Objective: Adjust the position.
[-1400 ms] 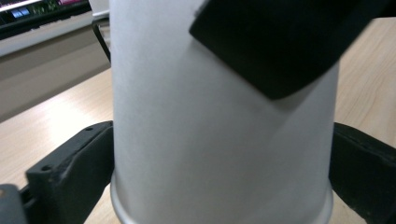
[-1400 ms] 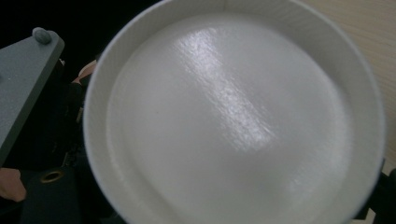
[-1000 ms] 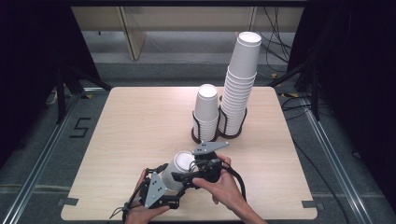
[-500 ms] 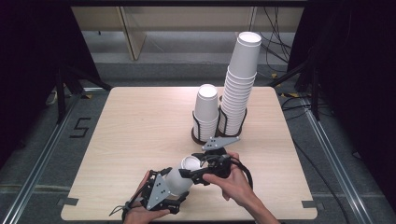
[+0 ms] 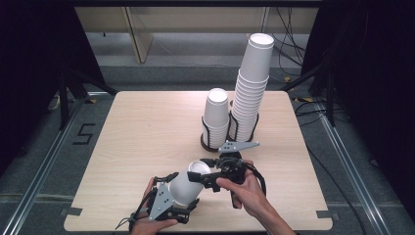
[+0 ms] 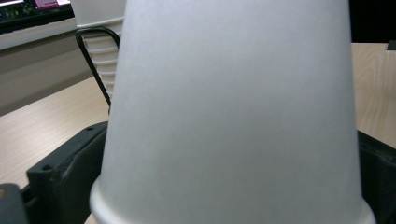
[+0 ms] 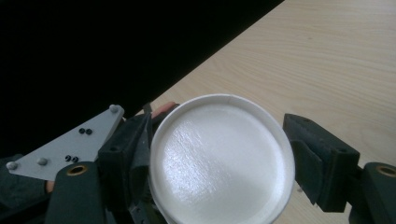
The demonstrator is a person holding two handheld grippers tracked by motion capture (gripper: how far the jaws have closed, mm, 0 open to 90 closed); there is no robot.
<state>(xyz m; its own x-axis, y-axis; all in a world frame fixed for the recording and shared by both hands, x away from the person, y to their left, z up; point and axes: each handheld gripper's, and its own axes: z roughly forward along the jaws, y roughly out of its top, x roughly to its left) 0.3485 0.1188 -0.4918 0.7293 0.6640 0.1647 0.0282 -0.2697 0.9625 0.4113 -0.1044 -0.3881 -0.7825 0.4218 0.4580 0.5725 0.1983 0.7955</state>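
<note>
Up close, the right gripper view shows its jaws spread around the paper cup's base; the left gripper pinches it, now tilted farther.

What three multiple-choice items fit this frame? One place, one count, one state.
1. Where is the loose white cup?
A. On top of the tall stack
B. Over the table's near edge, between the two grippers
C. On the floor

2. How many stacks of cups stand in the black wire holder?
A. One
B. Two
C. Four

3. How is the left gripper?
A. Shut on the cup
B. Open, lying flat on the table
C. Shut on the wire holder

Key:
1 B: the white cup sits low over the table, between the left gripper and the right gripper.
2 B: a short stack and a tall stack stand in the wire holder.
3 A: in the left gripper view its jaws press both sides of the cup's wide end.
</note>
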